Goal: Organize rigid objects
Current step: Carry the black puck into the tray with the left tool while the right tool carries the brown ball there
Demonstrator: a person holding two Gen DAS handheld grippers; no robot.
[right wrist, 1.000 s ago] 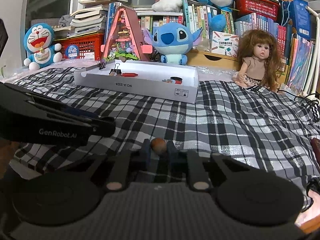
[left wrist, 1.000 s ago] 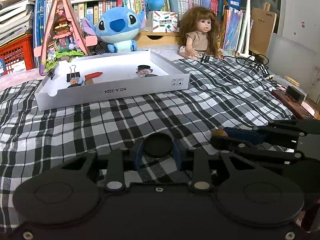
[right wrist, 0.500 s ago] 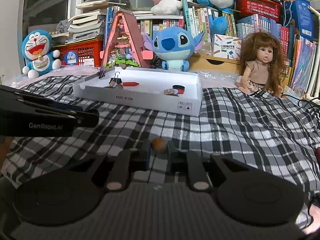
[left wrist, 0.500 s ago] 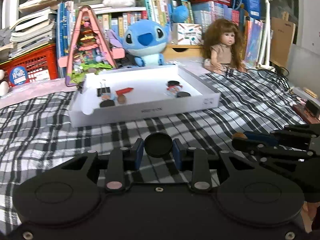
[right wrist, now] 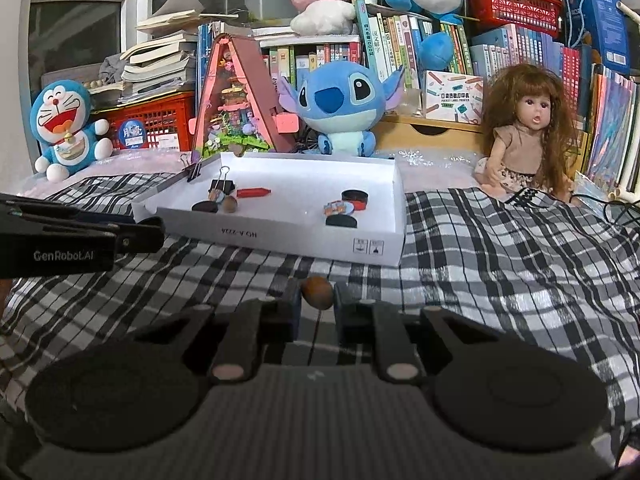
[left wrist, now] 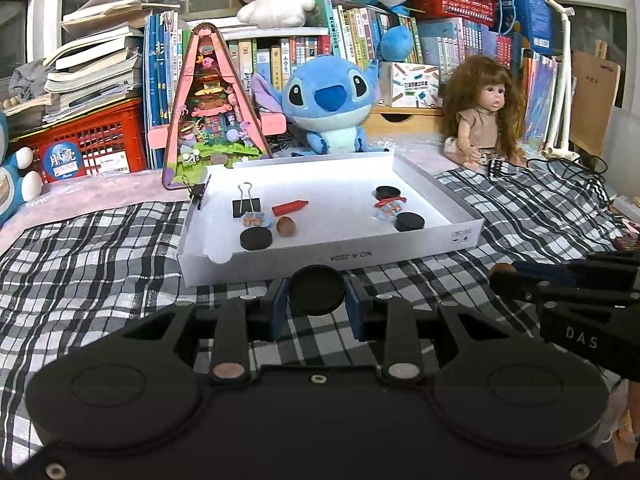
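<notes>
A white shallow box [left wrist: 328, 258] sits on a black-and-white checked cloth [left wrist: 100, 264]; everything below is placed relative to it.

The left gripper [left wrist: 317, 304] hangs just in front of the box's near wall, its fingers [left wrist: 279, 309] clenched on a flat black disc [left wrist: 317, 290] held upright between the blue pads. The right gripper [right wrist: 317, 304] is also in front of the box, toward its right corner, gripping a small brown nut-like object [right wrist: 317, 286].

Inside the box, at the left end: a black binder clip [left wrist: 245, 205], a red crayon-like piece [left wrist: 289, 207], a small colourful charm [left wrist: 253, 220], a brown nut [left wrist: 286, 225] and a black disc [left wrist: 256, 238] nearest the front wall. At the right end: two more black discs [left wrist: 409, 221], front and back, with a second colourful charm [left wrist: 389, 207] between them.

Behind the box stand a blue plush toy [left wrist: 330, 104], a pink triangular toy house [left wrist: 210, 108] to the left, and a long-haired doll [left wrist: 482, 116] to the right, before shelves of books [left wrist: 360, 36].
</notes>
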